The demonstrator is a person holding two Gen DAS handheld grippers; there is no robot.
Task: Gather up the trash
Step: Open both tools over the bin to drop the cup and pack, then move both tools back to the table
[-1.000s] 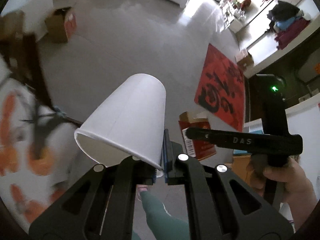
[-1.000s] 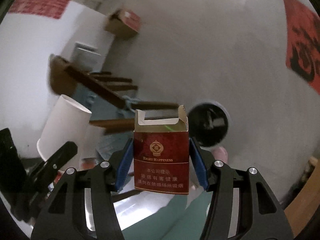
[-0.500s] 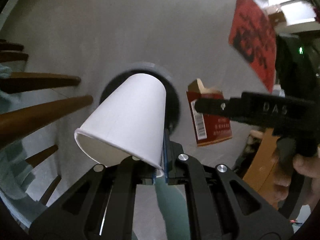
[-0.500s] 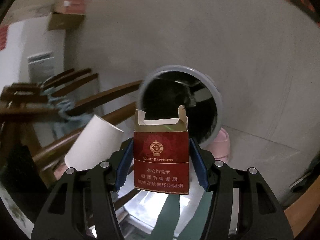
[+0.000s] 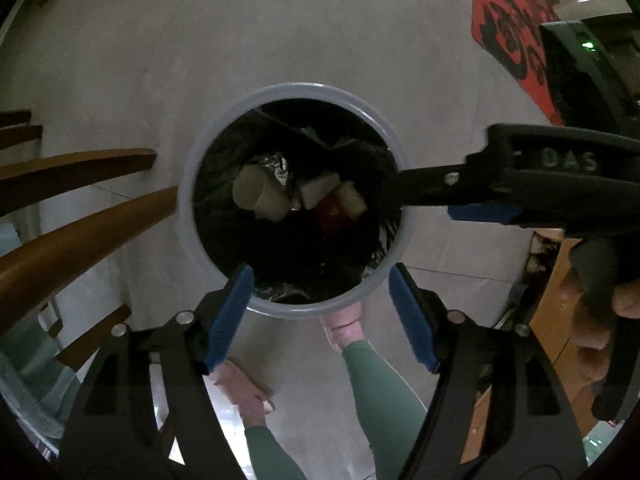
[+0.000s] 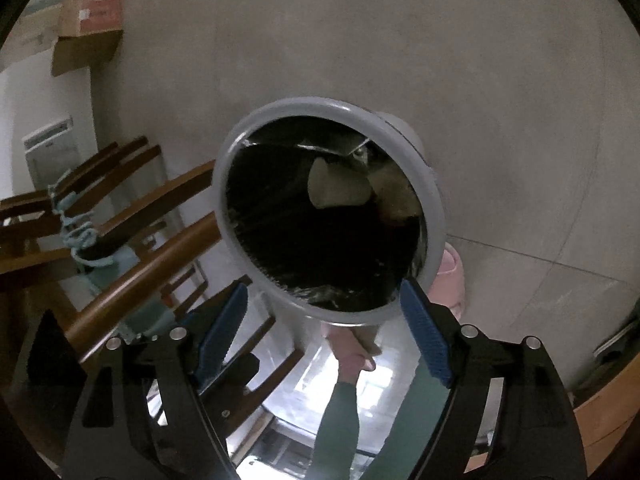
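While both tools hang over the gray trash bin (image 5: 188,216), its mouth fills the centre of each wrist view and its black liner swallows most of the light. The left gripper (image 5: 320,312) has its blue pads spread and opening, with nothing between them; only the bin's near rim shows through the gap. The right gripper (image 6: 324,324) is likewise parting, jaws bare, framing the lower rim of the bin.

The white paper cup (image 5: 260,196) lies on its side deep in the bin, left of centre in the left view, beside crumpled foil (image 5: 280,168). The red cigarette pack (image 5: 330,212) shows just right of it, dim against the liner; in the right view it is too dark to pick out.

Judging by this, both pieces are dropped, so the risks lie in the withdrawal. The right tool reaches across the bin's right edge in the left view, and a careless lift could clip the rim or snag the loose liner, tipping the light bin. The wooden chair rails (image 5: 80,224) crowd the left of the frame, touching or nearly touching the bin, and the person's pink slipper (image 5: 344,324) sits just below its rim.
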